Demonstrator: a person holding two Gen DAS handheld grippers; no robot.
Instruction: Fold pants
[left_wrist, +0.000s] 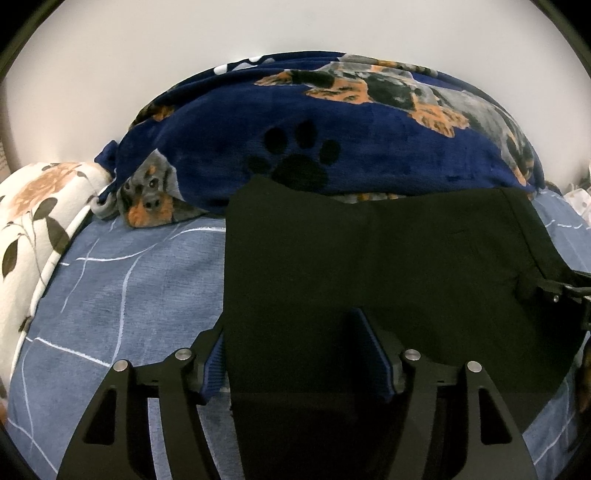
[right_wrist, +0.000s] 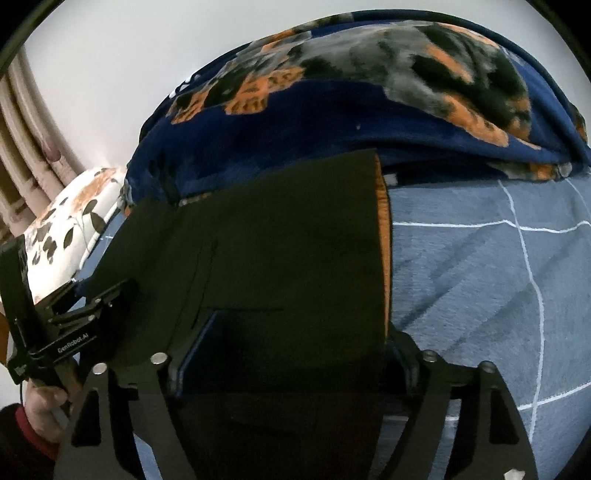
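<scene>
The black pants (left_wrist: 369, 251) lie on the blue checked bedsheet (left_wrist: 129, 277), stretched between my two grippers. My left gripper (left_wrist: 295, 350) stands wide open at the pants' left edge, the cloth lying between its blue-padded fingers (left_wrist: 376, 354). My right gripper (right_wrist: 288, 354) stands open over the pants (right_wrist: 277, 240) near their right edge, where an orange lining (right_wrist: 384, 221) shows. The right gripper's tip also shows at the right of the left wrist view (left_wrist: 554, 288); the left gripper shows at the left of the right wrist view (right_wrist: 74, 314).
A navy dog-print blanket (left_wrist: 314, 129) is heaped behind the pants. A white floral pillow (left_wrist: 37, 221) lies at the left. A white wall (left_wrist: 147, 55) stands behind, with a curtain (right_wrist: 29, 147) at the left.
</scene>
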